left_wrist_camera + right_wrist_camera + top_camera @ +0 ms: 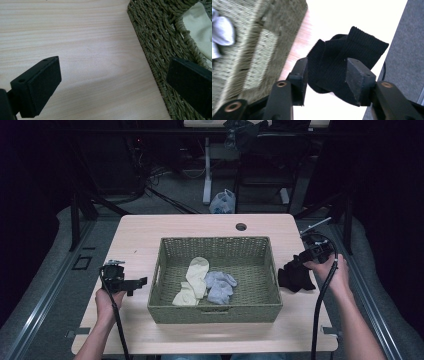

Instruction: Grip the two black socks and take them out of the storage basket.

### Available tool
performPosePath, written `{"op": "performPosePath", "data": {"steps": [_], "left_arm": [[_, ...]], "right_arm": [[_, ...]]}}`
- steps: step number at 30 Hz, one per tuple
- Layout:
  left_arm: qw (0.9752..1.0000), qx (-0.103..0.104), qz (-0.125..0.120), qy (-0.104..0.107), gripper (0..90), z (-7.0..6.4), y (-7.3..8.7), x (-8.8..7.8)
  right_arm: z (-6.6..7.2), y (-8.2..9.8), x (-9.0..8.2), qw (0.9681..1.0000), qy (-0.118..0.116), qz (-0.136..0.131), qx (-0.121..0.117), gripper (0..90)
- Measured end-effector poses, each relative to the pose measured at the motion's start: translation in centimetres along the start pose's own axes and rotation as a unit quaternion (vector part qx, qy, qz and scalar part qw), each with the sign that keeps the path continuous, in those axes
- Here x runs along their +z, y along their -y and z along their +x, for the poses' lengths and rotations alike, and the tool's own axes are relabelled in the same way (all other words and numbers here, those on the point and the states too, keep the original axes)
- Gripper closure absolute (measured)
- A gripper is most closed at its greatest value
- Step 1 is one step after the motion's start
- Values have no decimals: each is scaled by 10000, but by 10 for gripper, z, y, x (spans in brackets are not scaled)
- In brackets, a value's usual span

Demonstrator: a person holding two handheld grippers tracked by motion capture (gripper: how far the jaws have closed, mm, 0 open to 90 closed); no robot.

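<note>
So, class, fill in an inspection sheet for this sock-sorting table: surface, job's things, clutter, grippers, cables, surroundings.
Surface: pale wooden table, round cable hole near the far edge.
Job's things: woven basket holding a cream sock and a light blue sock; black sock on the table to the right of the basket.
Clutter: nothing seen.
Grippers: left gripper open over bare table beside the basket; right gripper with jaws either side of the black sock, pads not pressing.
Cables: one black cable trails from each gripper.
Surroundings: dark room, grey floor, white plastic bag beyond the table.
</note>
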State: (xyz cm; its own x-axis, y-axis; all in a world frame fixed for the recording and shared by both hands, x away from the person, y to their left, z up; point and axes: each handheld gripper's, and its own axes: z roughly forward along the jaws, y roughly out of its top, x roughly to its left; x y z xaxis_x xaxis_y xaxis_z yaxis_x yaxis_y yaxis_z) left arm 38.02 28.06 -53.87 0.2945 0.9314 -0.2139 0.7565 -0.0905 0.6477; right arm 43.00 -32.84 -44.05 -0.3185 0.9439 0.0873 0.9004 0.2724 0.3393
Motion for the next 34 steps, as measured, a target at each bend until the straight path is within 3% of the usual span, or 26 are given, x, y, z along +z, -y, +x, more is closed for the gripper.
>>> {"op": "performPosePath", "data": {"steps": [7,12,25,34], "left_arm": [[10000,13,5,2,3,-1,0,-1],[10000,6,21,4,3,0,0,-1],[10000,13,6,-16,3,-1,-1,0],[10000,44,48,3,3,-2,-2,2]], "right_arm": [[4,15,-22,9997,-137,-186,-126,332],[10,36,-34,9985,-264,-371,-298,215],[14,91,-34,9969,-278,-634,-367,142],[9,109,-19,9969,-266,-642,-375,124]]}}
